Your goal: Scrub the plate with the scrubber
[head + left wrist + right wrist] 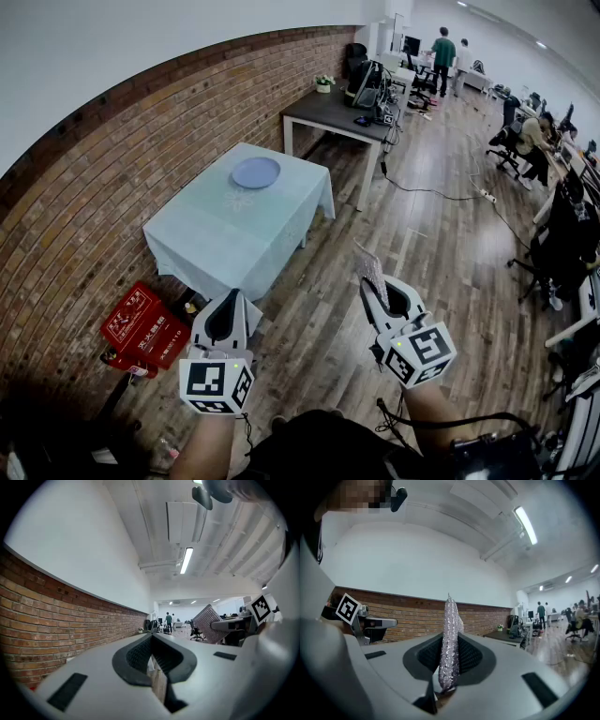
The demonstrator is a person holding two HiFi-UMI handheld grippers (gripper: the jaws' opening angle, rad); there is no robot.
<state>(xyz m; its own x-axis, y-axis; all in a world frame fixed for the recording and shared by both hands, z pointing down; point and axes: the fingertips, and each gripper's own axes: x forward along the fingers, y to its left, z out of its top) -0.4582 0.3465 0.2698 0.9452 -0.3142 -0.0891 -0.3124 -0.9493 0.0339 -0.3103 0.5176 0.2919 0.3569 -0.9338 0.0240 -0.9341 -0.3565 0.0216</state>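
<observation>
"Pinching anything at the moment?"

"I am pinching the scrubber point(450, 634) in my right gripper point(449, 641). Its jaws are pressing on the silvery mesh pad, which is standing edge-on between them. My left gripper point(152, 638) is carrying nothing, and its jaws are pressing together."

"And where is the plate sitting?"

"The plate point(256, 172) is lying flat near the far end of the table point(211, 239), in the upper middle of the head view. Both grippers are hanging at the bottom of that frame, well apart from it. The plate is lying up-frame and left of the right gripper, and more nearly straight above the left one, so I am judging the left as slightly nearer."

"How is it looking?"

"It is looking round and pale blue-grey — I am not making out any dirt from here. Being round, it is offering no long axis, while the scrubber's long edge is pointing up-frame, roughly toward the table."

"What is the next move calling for?"

"I am expecting to carry both grippers up-frame to the table — the left steadying the rim, the right bringing the pad down."
</observation>
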